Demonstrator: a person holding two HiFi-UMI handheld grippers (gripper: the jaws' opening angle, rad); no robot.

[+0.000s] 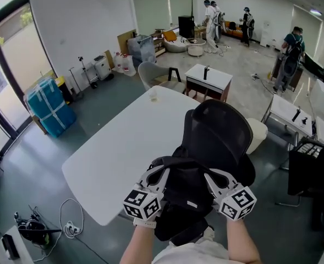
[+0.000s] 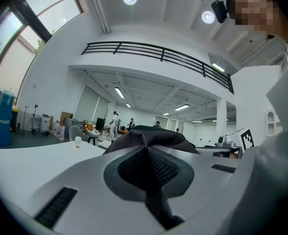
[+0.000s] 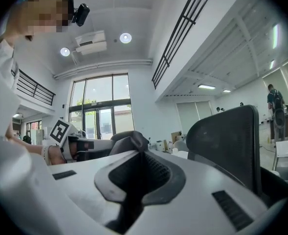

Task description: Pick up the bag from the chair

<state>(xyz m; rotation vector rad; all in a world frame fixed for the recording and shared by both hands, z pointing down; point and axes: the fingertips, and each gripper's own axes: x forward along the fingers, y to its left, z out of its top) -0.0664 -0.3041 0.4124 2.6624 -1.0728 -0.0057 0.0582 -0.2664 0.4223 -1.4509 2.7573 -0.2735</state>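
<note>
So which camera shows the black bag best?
The head view: it shows most of the bag from above, near the chair, pinched by the left claw and the right claw. Each gripper view shows only a bunched fold of dark fabric past its shut jaws.

Black fabric bag (image 1: 185, 194), crumpled and bunched upward, at six o'clock from the black mesh-backed chair (image 1: 219, 133).

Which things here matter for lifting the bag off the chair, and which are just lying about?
Job in hand:
bag
chair
left tool and right tool, both shut on the bag's fabric

Lying about:
white table
cup
blue wrapped bundle
floor cables
</note>
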